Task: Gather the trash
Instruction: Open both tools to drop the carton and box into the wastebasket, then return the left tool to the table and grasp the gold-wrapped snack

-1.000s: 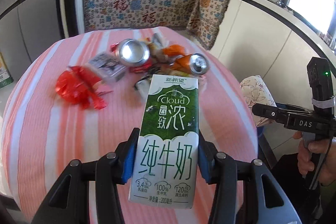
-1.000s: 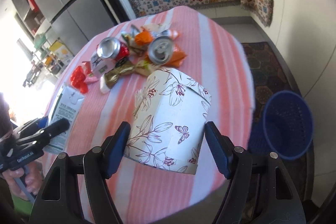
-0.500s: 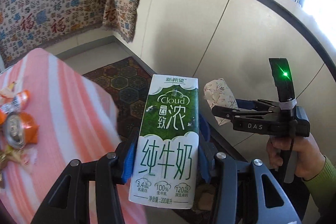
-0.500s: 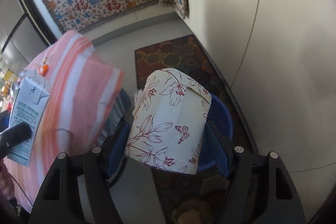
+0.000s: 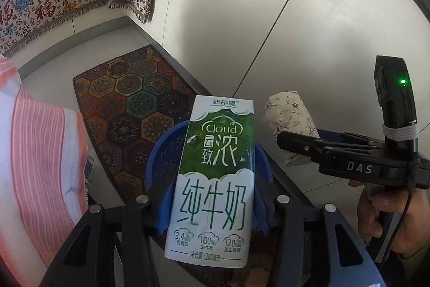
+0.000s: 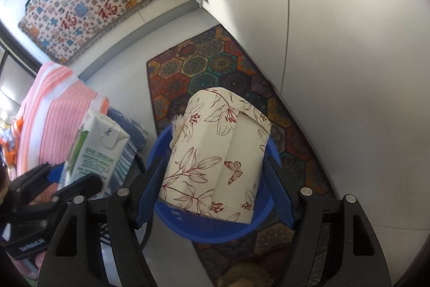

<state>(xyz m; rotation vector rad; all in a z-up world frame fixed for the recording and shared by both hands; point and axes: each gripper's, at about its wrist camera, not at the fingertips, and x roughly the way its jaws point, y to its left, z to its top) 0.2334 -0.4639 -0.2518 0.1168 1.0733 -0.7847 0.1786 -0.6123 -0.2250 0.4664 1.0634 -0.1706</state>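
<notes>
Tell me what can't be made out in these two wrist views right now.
- Blue bin contents: hidden by the floral paper cup in the right view and the milk carton in the left view.
- Table trash: blurred, cut off at the right view's left edge.
- Cup's opening: faces away.

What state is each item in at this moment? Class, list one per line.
Green and white milk carton: upright, clamped in the left gripper.
Floral paper cup: upside down, clamped in the right gripper.
Blue plastic basket: open-topped, on the patterned rug, beneath both items.
</notes>
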